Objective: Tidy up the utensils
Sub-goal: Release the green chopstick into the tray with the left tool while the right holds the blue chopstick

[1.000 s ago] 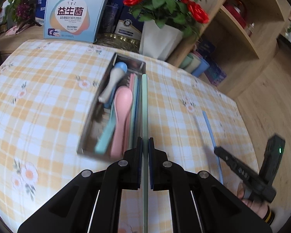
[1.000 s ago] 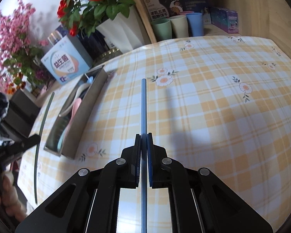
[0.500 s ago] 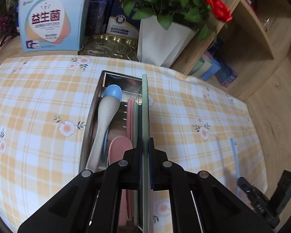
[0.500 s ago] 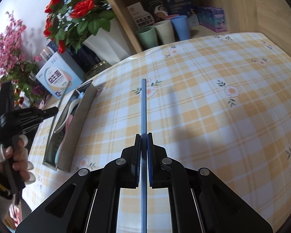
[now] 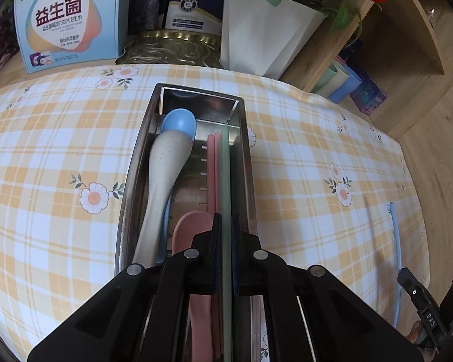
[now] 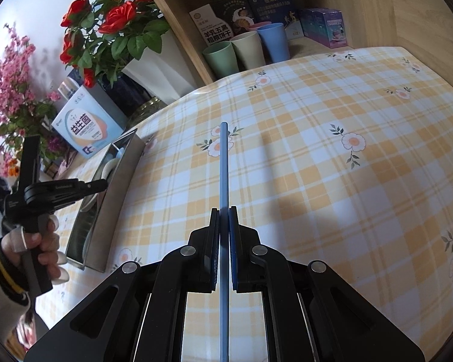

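A long steel utensil box lies on the checked tablecloth. Inside it are a beige spoon, a blue spoon, a pink spoon and pink chopsticks. My left gripper hangs over the near end of the box, shut on a pale green chopstick that runs along the box's right side. My right gripper is shut on a blue chopstick above the cloth, right of the box. That blue chopstick also shows at the left wrist view's right edge. The left gripper's body and the hand holding it show at far left.
Behind the box stand a white pot of red roses, a pale blue carton and a gold tray. A wooden shelf holds green, beige and blue cups and small boxes. Pink flowers stand at far left.
My left gripper has moved forward and down over the box with the green chopstick, now aligned inside its right side. The right gripper shifted a little with the blue chopstick.
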Demonstrator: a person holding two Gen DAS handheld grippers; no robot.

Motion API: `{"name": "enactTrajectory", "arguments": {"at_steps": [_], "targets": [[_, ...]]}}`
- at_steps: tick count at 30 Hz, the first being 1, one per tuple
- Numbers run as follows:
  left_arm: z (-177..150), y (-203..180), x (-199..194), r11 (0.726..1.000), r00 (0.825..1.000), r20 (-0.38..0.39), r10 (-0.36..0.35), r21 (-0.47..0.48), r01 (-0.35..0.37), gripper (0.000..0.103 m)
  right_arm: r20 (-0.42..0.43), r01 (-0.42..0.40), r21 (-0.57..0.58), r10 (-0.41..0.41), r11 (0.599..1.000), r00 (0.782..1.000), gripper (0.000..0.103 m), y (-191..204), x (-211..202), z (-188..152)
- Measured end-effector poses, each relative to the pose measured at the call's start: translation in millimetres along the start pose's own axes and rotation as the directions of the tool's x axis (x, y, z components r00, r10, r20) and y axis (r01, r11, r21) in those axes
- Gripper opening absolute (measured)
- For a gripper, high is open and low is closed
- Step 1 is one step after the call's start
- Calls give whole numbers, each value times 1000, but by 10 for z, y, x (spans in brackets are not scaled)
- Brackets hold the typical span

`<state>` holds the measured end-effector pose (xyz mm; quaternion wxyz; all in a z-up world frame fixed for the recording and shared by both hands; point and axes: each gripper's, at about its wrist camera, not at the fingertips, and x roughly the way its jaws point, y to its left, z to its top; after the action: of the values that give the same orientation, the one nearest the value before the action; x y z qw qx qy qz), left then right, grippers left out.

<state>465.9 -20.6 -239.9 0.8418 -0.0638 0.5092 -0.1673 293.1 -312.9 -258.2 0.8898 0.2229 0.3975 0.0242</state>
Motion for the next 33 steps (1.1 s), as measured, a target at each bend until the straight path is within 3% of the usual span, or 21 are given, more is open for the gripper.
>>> {"name": "enactTrajectory", "arguments": {"at_steps": [12,22,33], "targets": [[-43,-51,-494,997,996,82,15,72,-21,6,14,-10,-14,11,1000,1000,6,110,-88,49],[-314,37,-942,993,990,139,33,108,-48,7,11,-11,-44,12,999,1000,6,298,-150,52],[-584,240,-1129,990,985,158,65,111,-83,12,-21,-6,-79,4,997,1000,6,578,-119,39]]}}
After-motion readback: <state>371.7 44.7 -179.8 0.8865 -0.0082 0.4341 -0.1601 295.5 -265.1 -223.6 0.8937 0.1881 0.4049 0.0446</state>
